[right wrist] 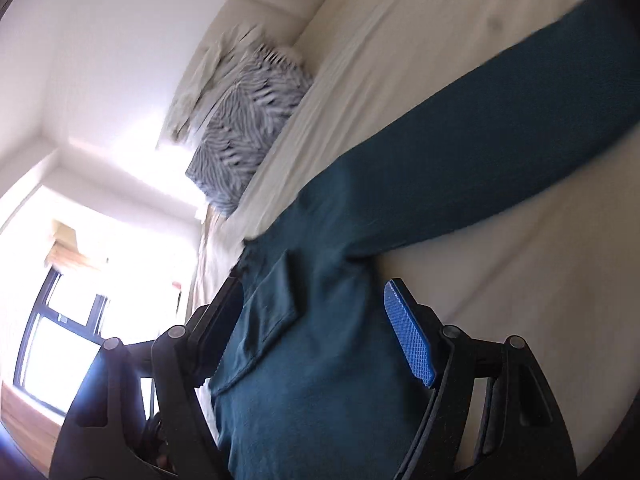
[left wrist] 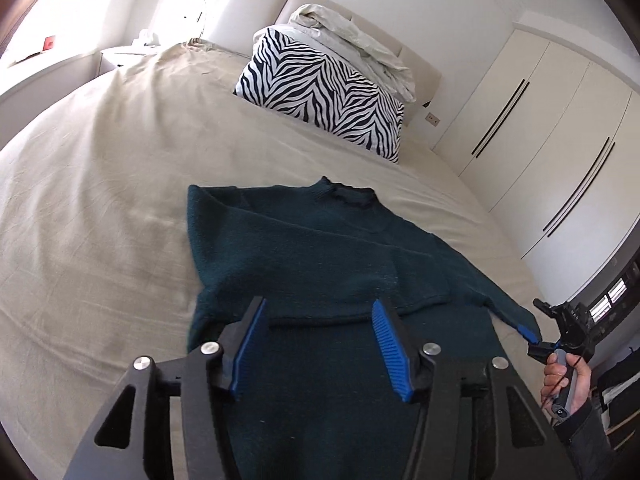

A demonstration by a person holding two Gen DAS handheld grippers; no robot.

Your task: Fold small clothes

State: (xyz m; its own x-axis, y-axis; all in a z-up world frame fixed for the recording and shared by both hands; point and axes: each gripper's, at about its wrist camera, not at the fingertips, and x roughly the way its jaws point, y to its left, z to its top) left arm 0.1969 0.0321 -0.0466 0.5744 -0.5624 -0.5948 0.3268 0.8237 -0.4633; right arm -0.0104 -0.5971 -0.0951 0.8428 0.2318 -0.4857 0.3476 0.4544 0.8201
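A dark teal knit sweater (left wrist: 312, 256) lies flat on the bed, neck toward the pillows, with its left sleeve folded across the body. My left gripper (left wrist: 320, 336) is open above the sweater's lower part and holds nothing. My right gripper (right wrist: 316, 320) is open, jaws wide, with sweater cloth (right wrist: 320, 360) between and under its fingers; it does not pinch it. In the left wrist view the right gripper (left wrist: 532, 332) sits at the end of the right sleeve. The right sleeve (right wrist: 500, 152) stretches away in the blurred right wrist view.
The beige bed sheet (left wrist: 100, 200) spreads wide to the left. A zebra-print pillow (left wrist: 324, 96) and a crumpled white duvet (left wrist: 360, 40) sit at the headboard. White wardrobe doors (left wrist: 540, 140) stand at the right. A window (right wrist: 60, 340) is beyond the bed.
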